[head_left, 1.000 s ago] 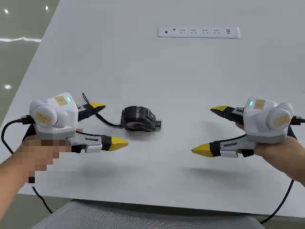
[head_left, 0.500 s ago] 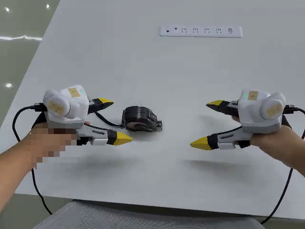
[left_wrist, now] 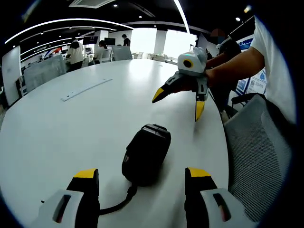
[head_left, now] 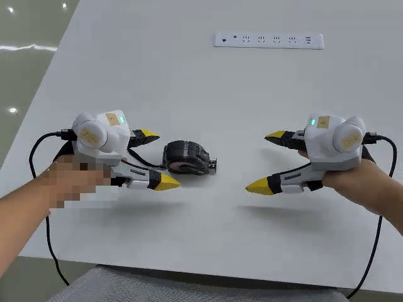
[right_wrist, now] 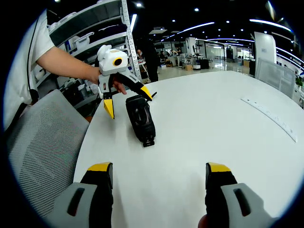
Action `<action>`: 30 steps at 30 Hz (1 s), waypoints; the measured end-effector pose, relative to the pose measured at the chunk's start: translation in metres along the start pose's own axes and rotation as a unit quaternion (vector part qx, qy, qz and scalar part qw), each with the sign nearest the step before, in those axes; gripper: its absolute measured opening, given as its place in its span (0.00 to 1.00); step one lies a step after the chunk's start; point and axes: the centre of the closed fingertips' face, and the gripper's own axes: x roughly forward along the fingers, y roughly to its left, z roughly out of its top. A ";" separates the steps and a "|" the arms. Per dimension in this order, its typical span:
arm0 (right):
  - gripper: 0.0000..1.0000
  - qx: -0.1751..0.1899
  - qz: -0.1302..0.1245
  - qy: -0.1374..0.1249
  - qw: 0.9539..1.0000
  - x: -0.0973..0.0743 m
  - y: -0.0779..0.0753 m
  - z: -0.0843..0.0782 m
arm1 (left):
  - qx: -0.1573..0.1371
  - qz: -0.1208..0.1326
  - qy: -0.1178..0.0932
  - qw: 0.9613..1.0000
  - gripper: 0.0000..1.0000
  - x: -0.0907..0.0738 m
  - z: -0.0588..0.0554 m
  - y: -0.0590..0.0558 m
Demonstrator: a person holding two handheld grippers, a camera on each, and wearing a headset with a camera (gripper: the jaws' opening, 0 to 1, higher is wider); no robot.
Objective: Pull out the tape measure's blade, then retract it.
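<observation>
head view, left hand-held gripper [head_left: 159,158] wide, level, facing tape measure [head_left: 186,157]

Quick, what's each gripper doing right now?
Left gripper: open, empty, tape measure just ahead of it.
Right gripper: open, empty.

A broad white table [head_left: 252,207] bearing a white power strip [head_left: 269,41] stands on a glossy pale floor [head_left: 25,56], a grey mesh chair [head_left: 189,286] at its near edge, in an open office with ceiling light strips [right_wrist: 197,26] and shelving [right_wrist: 83,28]
</observation>
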 end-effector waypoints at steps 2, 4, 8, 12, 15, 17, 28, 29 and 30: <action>0.76 0.000 0.002 0.001 1.000 0.002 0.001 0.001 | 0.004 -0.002 0.003 1.000 0.69 0.002 -0.001 0.000; 0.75 0.000 0.004 0.002 1.000 0.004 0.001 0.001 | 0.008 -0.005 0.005 1.000 0.67 0.004 -0.001 0.001; 0.74 0.000 0.006 0.002 1.000 0.007 0.002 0.000 | 0.017 -0.010 0.007 1.000 0.63 0.008 -0.001 0.001; 0.74 0.000 0.009 0.004 1.000 0.009 0.002 -0.001 | 0.027 -0.017 0.007 0.999 0.56 0.011 0.001 0.000; 0.73 0.001 0.011 0.004 1.000 0.010 0.003 -0.001 | 0.034 -0.021 0.008 0.999 0.53 0.013 0.002 0.001; 0.73 0.000 0.011 0.005 1.000 0.011 0.003 -0.001 | 0.035 -0.023 0.011 0.999 0.52 0.015 0.002 0.001; 0.73 0.002 0.015 0.005 1.000 0.017 0.006 -0.001 | 0.052 -0.040 0.022 0.998 0.40 0.020 0.000 -0.001; 0.73 0.002 0.016 0.005 1.000 0.018 0.006 -0.001 | 0.052 -0.041 0.023 0.998 0.39 0.021 0.000 -0.001; 0.73 0.002 0.016 0.005 1.000 0.018 0.006 -0.001 | 0.054 -0.043 0.023 0.997 0.37 0.021 0.000 -0.001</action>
